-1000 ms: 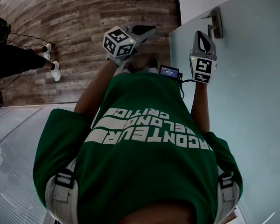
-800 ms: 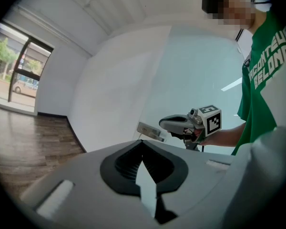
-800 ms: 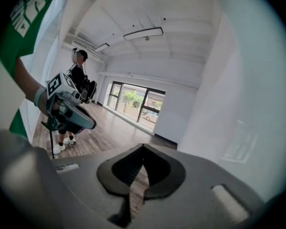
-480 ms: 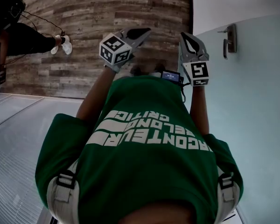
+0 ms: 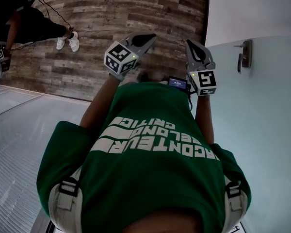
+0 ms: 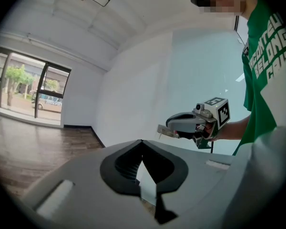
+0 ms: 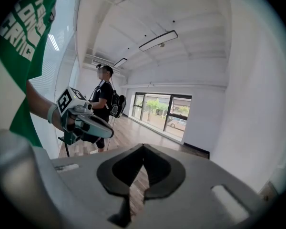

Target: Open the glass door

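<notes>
The pale frosted glass door [image 5: 262,130] fills the right of the head view, and its metal handle [image 5: 243,55] sits near the door's top edge. My right gripper [image 5: 190,43] is raised in front of my chest, well left of the handle and not touching it, jaws shut and empty. Beside it, my left gripper [image 5: 151,36] is held up over the wood floor, also shut and empty. In the left gripper view the handle [image 6: 163,130] shows just past the right gripper [image 6: 174,123]. The right gripper view shows the left gripper [image 7: 105,130] from the side.
Another person in black [image 5: 29,18] with a backpack stands on the wood floor [image 5: 136,8] at the far left, also in the right gripper view as the person [image 7: 104,97]. A white wall [image 5: 252,8] borders the door. Large windows [image 7: 162,111] line the far side.
The view has swung left. The handle now lies farther right of my right gripper, which was just below it a second ago. Both grippers stay raised and shut.
</notes>
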A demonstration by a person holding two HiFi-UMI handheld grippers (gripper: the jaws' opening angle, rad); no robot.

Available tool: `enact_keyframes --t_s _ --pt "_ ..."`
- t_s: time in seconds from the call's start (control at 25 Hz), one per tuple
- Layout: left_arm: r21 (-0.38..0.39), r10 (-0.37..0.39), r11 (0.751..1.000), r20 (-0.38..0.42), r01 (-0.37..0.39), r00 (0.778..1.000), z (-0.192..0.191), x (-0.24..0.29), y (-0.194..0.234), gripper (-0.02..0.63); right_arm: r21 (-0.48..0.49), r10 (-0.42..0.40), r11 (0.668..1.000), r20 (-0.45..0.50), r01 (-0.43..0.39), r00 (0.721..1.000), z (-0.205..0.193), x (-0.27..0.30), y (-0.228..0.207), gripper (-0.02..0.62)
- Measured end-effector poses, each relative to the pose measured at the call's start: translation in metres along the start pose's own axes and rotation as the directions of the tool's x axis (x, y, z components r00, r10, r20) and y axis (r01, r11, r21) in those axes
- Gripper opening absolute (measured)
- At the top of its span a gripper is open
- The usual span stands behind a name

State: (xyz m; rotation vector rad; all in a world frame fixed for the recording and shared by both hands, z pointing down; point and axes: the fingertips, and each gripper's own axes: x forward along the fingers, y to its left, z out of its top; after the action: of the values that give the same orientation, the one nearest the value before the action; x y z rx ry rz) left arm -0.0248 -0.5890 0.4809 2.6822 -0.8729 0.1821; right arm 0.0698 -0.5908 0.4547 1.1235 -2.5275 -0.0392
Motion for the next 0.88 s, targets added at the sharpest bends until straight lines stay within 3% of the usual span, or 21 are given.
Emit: enact_keyframes --t_s 0.28,0.88 --pt "0.003 0.071 0.997 0.055 -0.072 0.996 0.010 -0.014 0.004 0.012 -0.001 0.067 0.998 -0.021 -0.067 0.998 -0.002 0.006 0.009 -0.008" --pt "-0.028 0.129 0.991 0.049 -0.128 0.990 0.007 0.015 -0.028 0.017 0.018 0.128 0.992 -0.043 -0.127 0.991 -0.033 -0.021 -0.013 -0.008"
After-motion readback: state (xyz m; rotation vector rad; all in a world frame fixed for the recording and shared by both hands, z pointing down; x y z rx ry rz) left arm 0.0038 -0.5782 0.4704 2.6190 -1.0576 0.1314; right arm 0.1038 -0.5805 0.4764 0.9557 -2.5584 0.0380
